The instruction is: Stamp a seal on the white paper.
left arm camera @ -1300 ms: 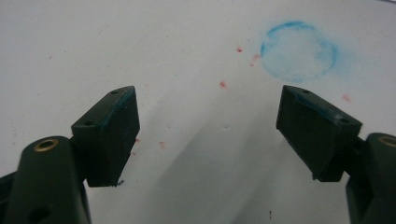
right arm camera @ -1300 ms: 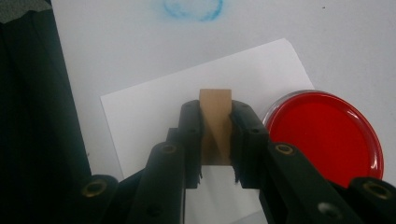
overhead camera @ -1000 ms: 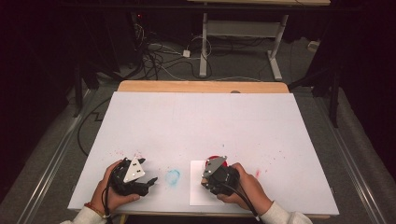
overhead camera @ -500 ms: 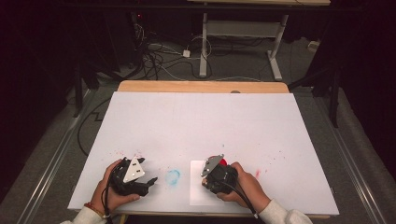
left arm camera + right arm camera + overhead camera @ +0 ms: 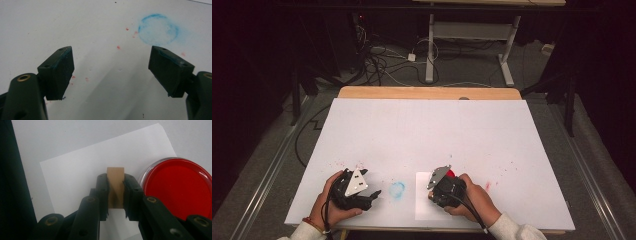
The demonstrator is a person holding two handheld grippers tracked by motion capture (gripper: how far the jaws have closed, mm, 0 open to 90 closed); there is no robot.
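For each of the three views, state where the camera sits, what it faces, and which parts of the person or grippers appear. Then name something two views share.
High view: above the person's side, facing forward and down on the table; both hands and grippers show, left gripper, right gripper.
Left gripper view: on the left gripper, facing the table past its open jaws; blue ring ahead.
Right gripper view: on the right gripper, its jaws shut on a wooden block over paper, red ink pad beside.
Shared: the blue ring appears in the high and left gripper views.
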